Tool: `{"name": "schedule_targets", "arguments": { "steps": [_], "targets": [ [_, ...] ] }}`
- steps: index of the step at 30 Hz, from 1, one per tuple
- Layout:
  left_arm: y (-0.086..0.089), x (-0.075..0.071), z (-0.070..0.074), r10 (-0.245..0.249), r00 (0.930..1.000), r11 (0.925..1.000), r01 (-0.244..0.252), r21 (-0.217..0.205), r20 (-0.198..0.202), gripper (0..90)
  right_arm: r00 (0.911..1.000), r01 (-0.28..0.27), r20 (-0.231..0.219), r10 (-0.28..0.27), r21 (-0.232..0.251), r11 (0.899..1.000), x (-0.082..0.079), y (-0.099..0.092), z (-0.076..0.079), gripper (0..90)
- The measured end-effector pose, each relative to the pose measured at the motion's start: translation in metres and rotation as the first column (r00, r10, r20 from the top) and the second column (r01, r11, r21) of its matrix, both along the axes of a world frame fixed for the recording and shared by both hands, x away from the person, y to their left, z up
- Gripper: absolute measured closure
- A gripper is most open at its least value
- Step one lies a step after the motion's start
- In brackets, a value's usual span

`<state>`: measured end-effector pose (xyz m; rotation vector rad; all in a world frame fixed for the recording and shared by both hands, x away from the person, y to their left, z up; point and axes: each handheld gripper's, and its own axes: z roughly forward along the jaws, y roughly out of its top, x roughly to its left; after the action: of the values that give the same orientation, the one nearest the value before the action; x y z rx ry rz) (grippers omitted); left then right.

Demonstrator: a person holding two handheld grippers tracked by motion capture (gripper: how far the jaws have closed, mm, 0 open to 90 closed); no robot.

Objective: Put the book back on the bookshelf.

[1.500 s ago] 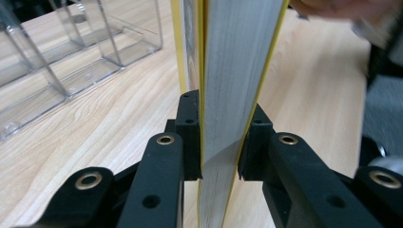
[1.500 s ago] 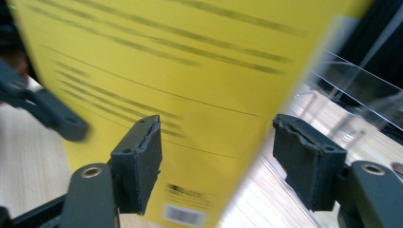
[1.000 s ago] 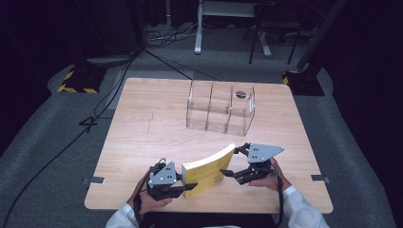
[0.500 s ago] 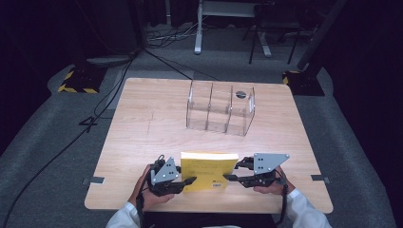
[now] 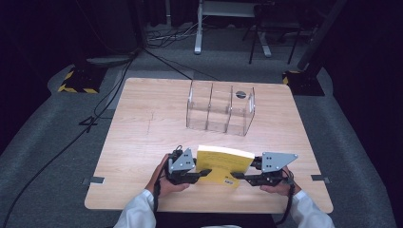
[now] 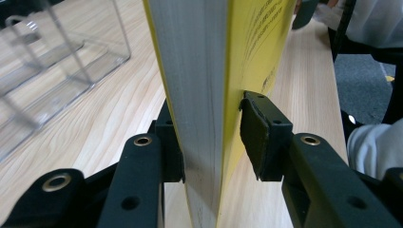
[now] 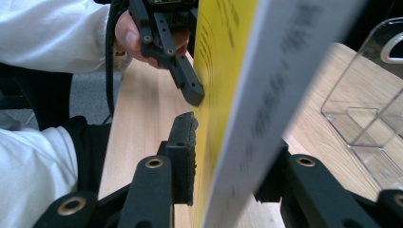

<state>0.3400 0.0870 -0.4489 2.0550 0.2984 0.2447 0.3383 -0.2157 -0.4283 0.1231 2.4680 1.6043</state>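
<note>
The light wooden table (image 5: 142, 142) carries a clear acrylic three-compartment organiser (image 5: 220, 108) toward its far side, with all three slots open at the top. Near the person's edge, well apart from the organiser, a thick yellow-covered paperback book (image 5: 223, 164) is held between the two tools and, judging from the high view, is raised on edge rather than lying flat. The left gripper (image 6: 209, 137) is clamped on the book at one end, one black pad against the yellow cover and the other behind the white page block. The right gripper (image 7: 228, 156) straddles the opposite end; its left pad stands just beside the cover with a thin gap, and the other pad is hidden behind the pages, so whether it is gripping cannot be told. The step in hand appears to be carrying the book upright toward a slot of the organiser. To do it well, confirm firm contact at the right end before lifting further, keep both tools level so the book does not twist or fan open, hold the covers parallel to the dividers, and align the lower edge above one compartment before lowering. A loose right-side hold risks the book pivoting about the left pads.
</note>
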Motion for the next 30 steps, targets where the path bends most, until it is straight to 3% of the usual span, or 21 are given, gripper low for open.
{"name": "schedule_targets", "arguments": {
  "steps": [3,5,13,17,20,21,27,29,30],
  "targets": [
    [-0.014,0.008,-0.001,-0.016,0.9999,0.9998,0.016,-0.015,-0.005,62.1,0.9991,0.039,-0.017,-0.039,0.018,0.999,0.004,-0.011,0.001,68.7],
    [-0.017,0.009,-0.002,-0.022,0.9997,0.9995,0.022,-0.021,-0.006,61.6,0.9984,0.054,-0.018,-0.053,0.031,0.998,0.005,-0.015,0.001,72.8],
    [-0.021,0.012,-0.003,-0.014,0.9998,0.9993,0.014,-0.036,-0.016,58.9,0.9965,0.084,-0.001,-0.084,0.027,0.996,0.004,-0.014,0.001,72.9],
    [-0.02,0.011,-0.002,-0.006,0.9999,0.9997,0.006,-0.025,-0.011,56.0,0.9958,0.091,0.003,-0.091,0.021,0.996,0.002,-0.012,0.002,73.4],
    [-0.018,0.008,-0.001,0.016,0.9999,0.9997,-0.016,0.018,0.006,52.6,0.996,0.089,0.003,-0.089,0.018,0.996,0.0,-0.01,0.002,74.5],
    [-0.014,0.006,-0.001,0.047,0.9988,0.9981,-0.047,0.04,0.014,52.5,0.9952,0.097,0.008,-0.097,0.016,0.995,-0.001,-0.008,0.002,74.9],
    [0.013,0.0,-0.004,0.121,0.9926,0.9898,-0.122,0.074,0.006,48.0,0.9914,0.129,0.021,-0.129,0.017,0.992,-0.003,-0.006,0.002,75.3],
    [0.029,-0.003,-0.005,0.168,0.9858,0.9812,-0.168,0.096,0.004,46.6,0.989,0.147,0.018,-0.147,0.025,0.989,-0.002,-0.007,0.001,75.4],
    [0.04,-0.006,-0.007,0.207,0.9782,0.973,-0.205,0.105,-0.009,45.3,0.9875,0.157,0.014,-0.157,0.033,0.987,-0.001,-0.007,0.001,75.5]
  ]
}}
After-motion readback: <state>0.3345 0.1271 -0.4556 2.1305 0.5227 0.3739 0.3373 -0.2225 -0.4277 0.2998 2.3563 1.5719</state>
